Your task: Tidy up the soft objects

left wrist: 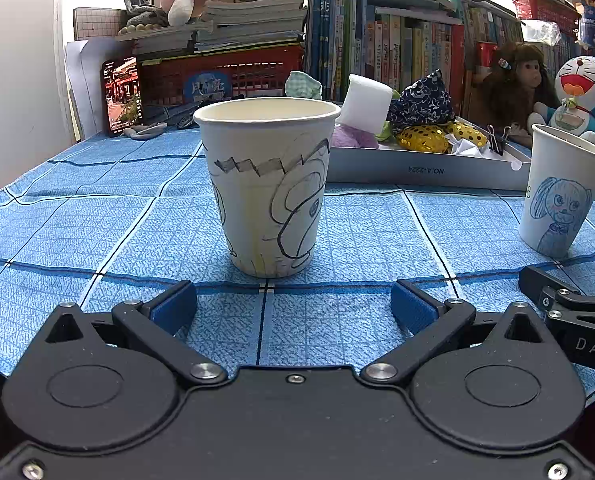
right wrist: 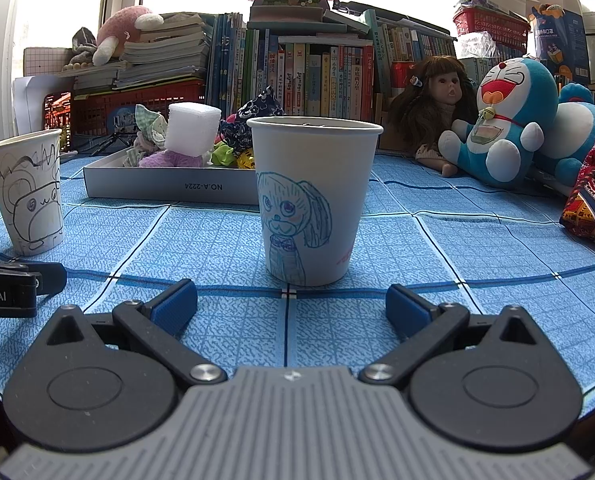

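A shallow grey box [left wrist: 421, 170] [right wrist: 169, 188] at the back of the table holds soft items: a white foam block [left wrist: 367, 104] [right wrist: 193, 130], a purple plush piece [left wrist: 353, 138] [right wrist: 169, 158], a dark blue patterned pouch [left wrist: 425, 100] [right wrist: 253, 118], gold sequinned pieces [left wrist: 425, 138] and green cloth [right wrist: 225, 154]. My left gripper [left wrist: 293, 306] stands open just short of a paper cup with a black drawing [left wrist: 267, 184] [right wrist: 27, 192]. My right gripper [right wrist: 291, 304] is open in front of a paper cup with a blue dog drawing [right wrist: 313, 200] [left wrist: 563, 192]. Nothing is between either pair of fingers.
A blue checked cloth [left wrist: 97, 220] [right wrist: 457, 248] covers the table. A doll [right wrist: 437, 104] [left wrist: 513, 80], a blue cat plush [right wrist: 509, 120] [left wrist: 581, 96] and a red woven fabric [right wrist: 593, 204] lie at the right. Books [right wrist: 317, 76], a red crate [left wrist: 217, 76] and a phone [left wrist: 123, 96] line the back.
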